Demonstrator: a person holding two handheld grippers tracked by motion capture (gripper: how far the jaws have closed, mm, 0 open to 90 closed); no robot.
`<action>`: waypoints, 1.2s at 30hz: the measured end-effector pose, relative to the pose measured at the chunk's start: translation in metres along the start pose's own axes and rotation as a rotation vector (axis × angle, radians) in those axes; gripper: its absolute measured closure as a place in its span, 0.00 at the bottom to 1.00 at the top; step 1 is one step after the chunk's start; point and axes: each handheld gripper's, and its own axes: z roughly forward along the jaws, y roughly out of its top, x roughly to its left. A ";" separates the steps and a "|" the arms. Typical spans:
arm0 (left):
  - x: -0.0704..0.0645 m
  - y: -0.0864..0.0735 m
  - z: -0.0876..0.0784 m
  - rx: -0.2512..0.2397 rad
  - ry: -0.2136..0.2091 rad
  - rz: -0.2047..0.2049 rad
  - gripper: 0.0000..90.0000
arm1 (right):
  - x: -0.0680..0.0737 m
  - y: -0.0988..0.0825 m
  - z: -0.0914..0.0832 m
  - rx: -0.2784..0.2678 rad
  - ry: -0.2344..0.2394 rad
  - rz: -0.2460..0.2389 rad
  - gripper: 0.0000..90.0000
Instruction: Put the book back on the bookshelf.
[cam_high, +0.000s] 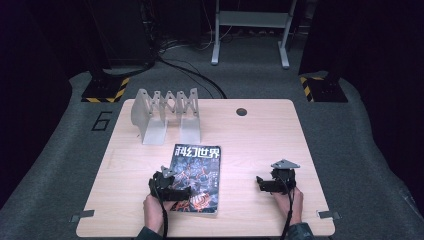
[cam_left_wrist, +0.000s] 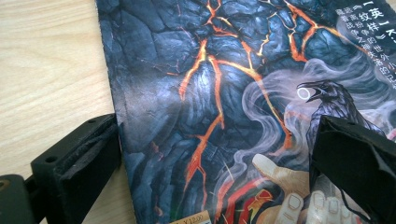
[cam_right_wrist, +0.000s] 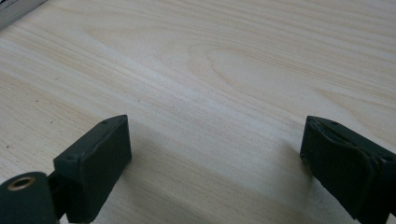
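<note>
Two hands reach in from the near edge of a pale wooden table (cam_high: 260, 140), each holding a black gripper. At near left, the left gripper (cam_high: 175, 192) sits low over the near left corner of a magazine (cam_high: 197, 175), its jaws spread wide, one out on bare wood beside the spine edge, the other over the cover, gripping nothing. At near right, well apart from the magazine, the right gripper (cam_high: 261, 184) hovers over bare wood with its jaws likewise wide apart and empty. The magazine lies flat at near centre, title toward the far side. It looks thin, light and floppy with a glossy, probably slippery cover, so the stiffer spine edge seems the best place to take hold. Farther back on the left stands a grey metal book rack (cam_high: 165, 115). Beyond the table, the room falls into darkness, and the small cover print is unreadable.
</note>
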 end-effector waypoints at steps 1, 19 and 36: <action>-0.001 0.001 0.000 0.009 -0.002 -0.001 0.01 | 0.000 0.000 0.000 0.000 0.000 0.001 0.09; -0.007 0.004 0.000 -0.048 -0.063 -0.015 0.06 | 0.000 0.000 -0.001 0.004 -0.001 0.000 0.09; 0.045 -0.006 0.004 -0.081 0.107 -0.010 0.00 | -0.001 -0.001 -0.003 0.000 0.024 0.000 0.15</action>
